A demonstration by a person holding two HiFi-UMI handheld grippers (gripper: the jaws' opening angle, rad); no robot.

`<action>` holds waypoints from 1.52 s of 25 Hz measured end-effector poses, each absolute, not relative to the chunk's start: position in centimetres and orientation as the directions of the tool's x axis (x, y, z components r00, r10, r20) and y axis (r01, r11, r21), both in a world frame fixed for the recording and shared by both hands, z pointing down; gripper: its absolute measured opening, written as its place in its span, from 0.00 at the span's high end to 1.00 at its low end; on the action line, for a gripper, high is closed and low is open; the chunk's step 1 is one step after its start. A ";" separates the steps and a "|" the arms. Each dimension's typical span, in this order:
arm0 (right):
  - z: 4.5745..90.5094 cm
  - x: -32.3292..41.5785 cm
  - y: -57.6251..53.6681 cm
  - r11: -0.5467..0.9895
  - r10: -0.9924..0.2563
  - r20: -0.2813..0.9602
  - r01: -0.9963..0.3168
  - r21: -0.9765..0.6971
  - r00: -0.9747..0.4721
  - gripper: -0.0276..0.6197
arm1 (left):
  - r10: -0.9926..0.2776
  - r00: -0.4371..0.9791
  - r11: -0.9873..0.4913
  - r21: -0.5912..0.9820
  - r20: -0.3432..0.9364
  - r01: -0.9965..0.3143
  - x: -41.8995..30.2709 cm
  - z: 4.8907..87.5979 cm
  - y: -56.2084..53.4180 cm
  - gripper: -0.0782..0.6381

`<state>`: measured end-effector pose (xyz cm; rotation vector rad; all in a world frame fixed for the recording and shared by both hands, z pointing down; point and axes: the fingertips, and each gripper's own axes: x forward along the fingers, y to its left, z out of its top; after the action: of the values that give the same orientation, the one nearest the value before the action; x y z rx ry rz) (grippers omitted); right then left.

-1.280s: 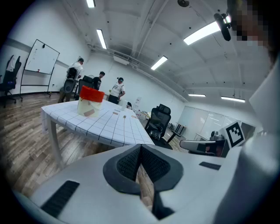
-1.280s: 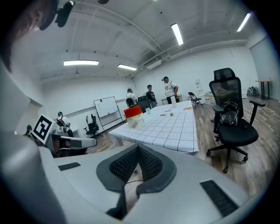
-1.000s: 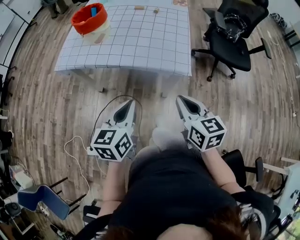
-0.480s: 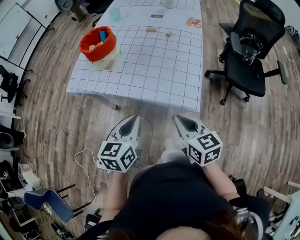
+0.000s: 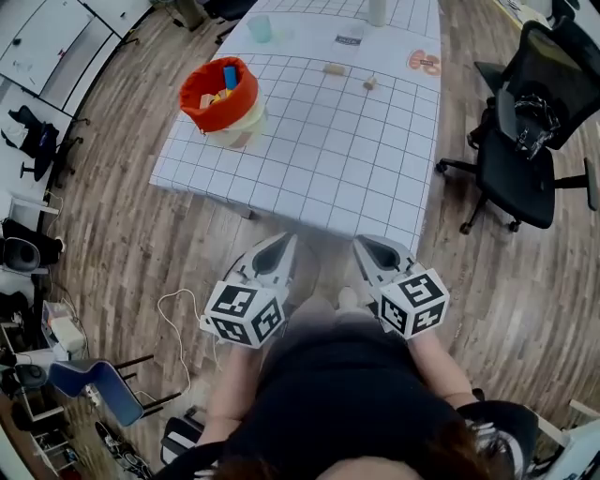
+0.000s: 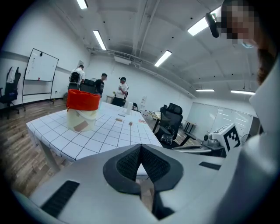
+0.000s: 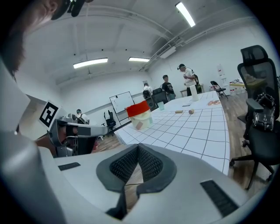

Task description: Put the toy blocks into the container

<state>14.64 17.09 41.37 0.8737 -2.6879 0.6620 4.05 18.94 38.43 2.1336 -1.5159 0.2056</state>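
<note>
An orange-rimmed container [image 5: 223,94] with a blue block and others inside stands on the far left of the grid-cloth table [image 5: 309,159]. Two small wooden blocks [image 5: 334,68] [image 5: 369,83] lie farther back on the cloth. Both grippers hover over the floor just short of the table's near edge. My left gripper [image 5: 284,241] is shut and holds nothing, and so is my right gripper [image 5: 364,246]. In the left gripper view the pads [image 6: 131,162] meet, with the container [image 6: 83,109] ahead to the left. In the right gripper view the container [image 7: 140,114] and the blocks [image 7: 178,112] lie ahead.
A black office chair [image 5: 525,131] stands right of the table. A cup [image 5: 261,28], a card [image 5: 349,39] and an orange item [image 5: 424,62] sit at the table's far end. A white cable [image 5: 173,319] lies on the floor at left. Several people [image 6: 101,83] stand beyond the table.
Both grippers, and the person with them, have moved forward to the table's near edge. The table and container now lie closer. Both pairs of jaws stay shut.
</note>
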 end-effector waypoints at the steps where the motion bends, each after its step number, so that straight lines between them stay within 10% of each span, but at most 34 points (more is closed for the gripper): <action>1: 41.3 14.3 16.9 0.724 -0.488 0.352 -0.596 -0.348 -0.799 0.93 | -0.839 0.358 -0.241 0.311 0.409 -0.919 3.8 38.4 18.8 0.85; 38: 37.8 5.5 -4.2 0.421 -0.792 0.420 -0.894 -0.153 -0.444 0.93 | -0.596 0.697 -0.675 0.221 0.400 -0.704 -3.7 39.9 -4.7 0.85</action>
<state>5.51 -4.24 37.81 1.4633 -2.3952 0.5172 -3.71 -4.69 39.91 2.5486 -1.0157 0.4204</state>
